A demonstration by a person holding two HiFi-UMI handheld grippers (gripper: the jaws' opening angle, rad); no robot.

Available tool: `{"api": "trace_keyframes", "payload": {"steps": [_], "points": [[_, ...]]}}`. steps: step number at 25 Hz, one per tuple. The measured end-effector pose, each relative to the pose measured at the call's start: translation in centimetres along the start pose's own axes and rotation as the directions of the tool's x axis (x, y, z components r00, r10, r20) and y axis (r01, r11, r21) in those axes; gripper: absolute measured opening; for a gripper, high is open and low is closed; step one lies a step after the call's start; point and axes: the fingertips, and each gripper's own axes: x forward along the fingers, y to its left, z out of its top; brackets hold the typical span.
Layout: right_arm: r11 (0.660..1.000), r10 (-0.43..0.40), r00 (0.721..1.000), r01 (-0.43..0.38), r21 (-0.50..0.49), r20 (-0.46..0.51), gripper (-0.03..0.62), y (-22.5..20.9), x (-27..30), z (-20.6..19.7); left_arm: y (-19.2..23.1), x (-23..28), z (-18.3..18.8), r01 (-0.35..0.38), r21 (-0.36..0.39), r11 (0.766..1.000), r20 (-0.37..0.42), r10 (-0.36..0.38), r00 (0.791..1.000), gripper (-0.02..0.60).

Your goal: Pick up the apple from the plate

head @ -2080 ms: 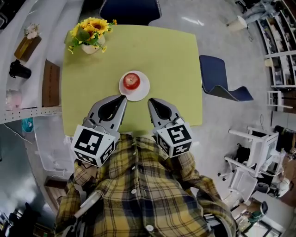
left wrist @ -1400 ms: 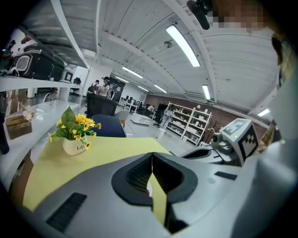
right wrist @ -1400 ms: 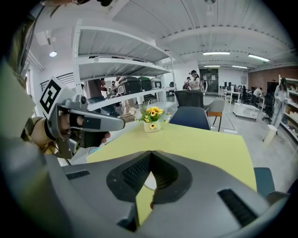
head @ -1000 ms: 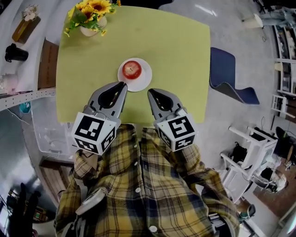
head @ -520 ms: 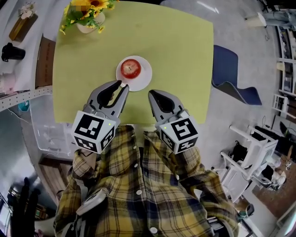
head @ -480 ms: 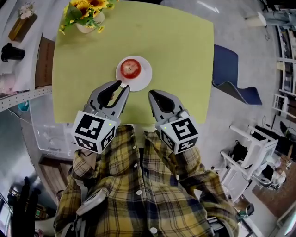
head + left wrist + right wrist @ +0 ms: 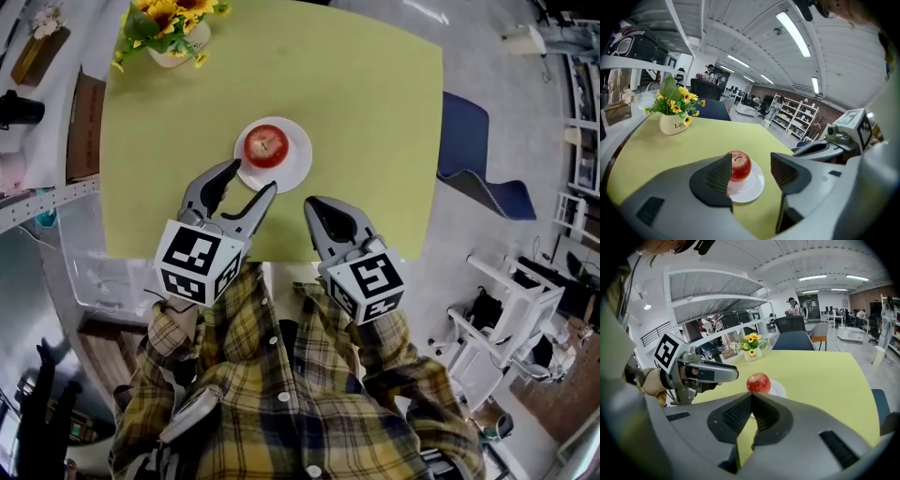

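Observation:
A red apple (image 7: 266, 145) sits on a small white plate (image 7: 296, 167) on the yellow-green table (image 7: 375, 112). My left gripper (image 7: 251, 178) is just short of the plate's near rim. Its jaws have just been opening and stand apart with nothing between them. In the left gripper view the apple (image 7: 742, 165) lies ahead of the left gripper (image 7: 751, 157), partly hidden behind the left jaw. My right gripper (image 7: 311, 202) hangs to the right of the plate, shut and empty. The right gripper view shows the apple (image 7: 758, 383) beyond the shut right gripper (image 7: 752, 393), with the left gripper (image 7: 732, 372) alongside.
A white vase of sunflowers (image 7: 169, 37) stands at the table's far left corner. A blue chair (image 7: 478, 150) is off the table's right side. A white shelf with a brown board (image 7: 82, 131) runs along the left. The table's near edge (image 7: 281, 255) lies under both grippers.
The left gripper's jaws have parted from shut to clearly open. Both grippers have sunk a little toward the table, near the plate.

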Motion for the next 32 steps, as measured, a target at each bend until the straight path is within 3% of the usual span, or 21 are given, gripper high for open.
{"api": "trace_keyframes", "payload": {"steps": [4, 14, 20, 32], "points": [[1.000, 0.008, 1.000, -0.008, 0.003, -0.014, -0.003, -0.5, 0.6, -0.5, 0.6, 1.3, -0.8, 0.001, -0.009, 1.000, -0.032, -0.001, 0.999, 0.314], [1.000, 0.011, 0.999, -0.010, 0.020, -0.050, -0.003, -2.0, 2.2, -2.0, 3.0, 4.0, -3.5, -0.033, -0.041, 0.999, -0.094, 0.029, 0.995, 0.400], [0.999, 0.014, 0.997, -0.011, 0.040, -0.077, -0.003, -2.6, 2.7, -3.5, 3.7, 5.6, -4.1, -0.019, -0.019, 1.000, -0.104, 0.017, 0.994, 0.435], [0.996, 0.025, 0.994, -0.016, 0.085, -0.108, -0.003, -3.2, 4.1, -5.4, 4.5, 8.4, -5.0, -0.006, 0.080, 0.997, -0.141, 0.018, 0.990, 0.436]]}}
